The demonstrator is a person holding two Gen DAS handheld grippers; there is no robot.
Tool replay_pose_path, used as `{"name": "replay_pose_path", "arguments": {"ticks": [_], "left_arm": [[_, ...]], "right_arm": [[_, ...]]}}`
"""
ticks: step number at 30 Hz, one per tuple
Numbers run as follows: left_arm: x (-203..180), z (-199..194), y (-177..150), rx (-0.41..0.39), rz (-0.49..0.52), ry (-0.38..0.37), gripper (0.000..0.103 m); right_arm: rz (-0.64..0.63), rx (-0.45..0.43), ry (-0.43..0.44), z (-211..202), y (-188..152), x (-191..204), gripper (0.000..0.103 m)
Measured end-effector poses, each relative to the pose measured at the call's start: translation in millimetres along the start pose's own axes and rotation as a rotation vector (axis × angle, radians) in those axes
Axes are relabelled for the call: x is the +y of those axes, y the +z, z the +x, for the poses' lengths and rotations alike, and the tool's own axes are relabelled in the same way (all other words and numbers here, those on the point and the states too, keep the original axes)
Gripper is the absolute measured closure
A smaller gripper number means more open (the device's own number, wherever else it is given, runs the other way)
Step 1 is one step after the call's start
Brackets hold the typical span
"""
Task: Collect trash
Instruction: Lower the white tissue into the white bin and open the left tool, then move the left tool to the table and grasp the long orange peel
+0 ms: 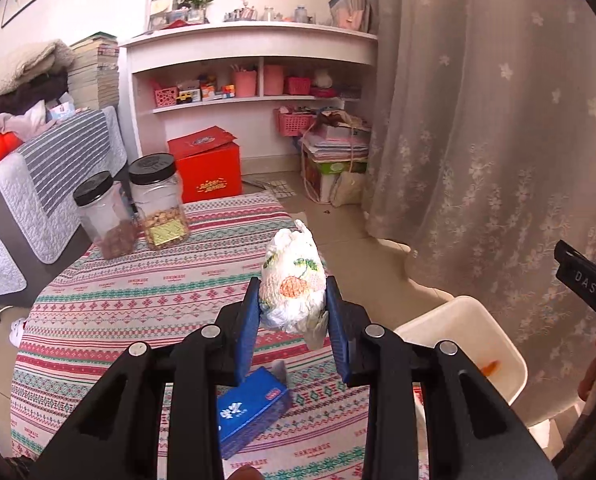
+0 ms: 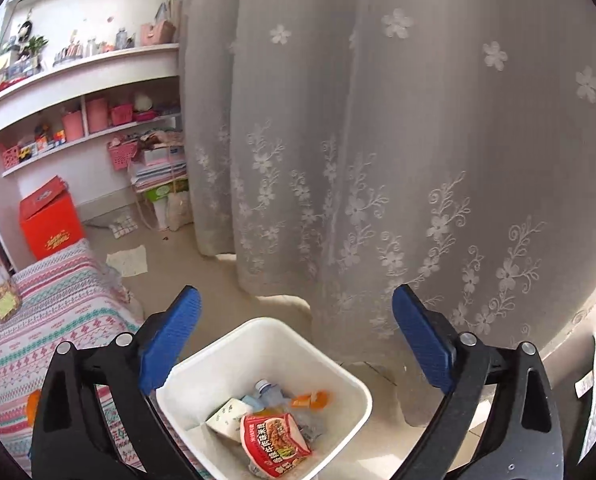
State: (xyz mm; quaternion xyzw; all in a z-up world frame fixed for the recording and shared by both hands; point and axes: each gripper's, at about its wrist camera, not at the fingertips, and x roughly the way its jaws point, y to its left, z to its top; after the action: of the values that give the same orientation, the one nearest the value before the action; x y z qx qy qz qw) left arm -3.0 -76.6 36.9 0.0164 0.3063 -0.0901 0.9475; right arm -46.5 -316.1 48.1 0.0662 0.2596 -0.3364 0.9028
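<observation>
A round tabletop under a striped, patterned cloth fills the lower left of the left wrist view. Tiled floor runs from its edge to a flowered curtain at 3 o'clock. White shelves stand at 12 o'clock and a couch with a striped throw lies at 9 o'clock.

Two black-lidded jars stand on the tabletop at 10 o'clock, touching or nearly so. One blue tissue box lies at 6 o'clock under the tool. One red box sits on the floor below the shelves, and one sheet of paper lies on the floor past the tabletop's edge.

The left tool pinches a rolled diaper between its blue pads, held in the air over the tabletop's right edge. One white bin stands on the floor just beside that edge, its rim close to the curtain hem. Inside lie a red food packet, a white carton, a plastic bottle and an orange wrapper.

The right tool hangs above the bin with its jaws spread wide and nothing between them. The bin mouth is unobstructed, and bare floor lies between tabletop, bin and curtain.
</observation>
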Motion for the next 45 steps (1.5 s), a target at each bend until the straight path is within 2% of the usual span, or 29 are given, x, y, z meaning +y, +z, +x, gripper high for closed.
{"name": "replay_pose_path", "arguments": {"ticks": [7,12,19,21,22,23,32,35,45], "left_arm": [[-61,3,19,0.017,0.037,-0.144,0.071],[-109,6,24,0.025,0.089,-0.21,0.07],[-164,20,17,0.088,0.135,-0.294,0.069],[-178,25,14,0.112,0.158,-0.314,0.056],[-184,26,12,0.117,0.173,-0.31,0.042],[-188,26,10,0.116,0.182,-0.304,0.034],[-195,30,3,0.13,0.229,-0.261,0.021],[-188,34,2,0.149,0.241,-0.24,0.02],[-134,58,-10,0.224,0.246,-0.11,0.019]], "right_arm": [[0.085,-0.019,-0.053,2,8,-43,0.007],[0.155,-0.027,-0.085,4,13,-74,0.007],[0.226,0.0,-0.121,13,13,-113,0.007],[0.242,0.003,-0.133,14,12,-121,0.007],[0.249,0.005,-0.137,15,11,-125,0.007],[0.256,0.007,-0.14,15,12,-128,0.007],[0.245,0.023,-0.136,15,10,-123,0.007],[0.229,0.034,-0.123,15,9,-115,0.007],[0.107,0.054,-0.055,11,5,-58,0.007]]}}
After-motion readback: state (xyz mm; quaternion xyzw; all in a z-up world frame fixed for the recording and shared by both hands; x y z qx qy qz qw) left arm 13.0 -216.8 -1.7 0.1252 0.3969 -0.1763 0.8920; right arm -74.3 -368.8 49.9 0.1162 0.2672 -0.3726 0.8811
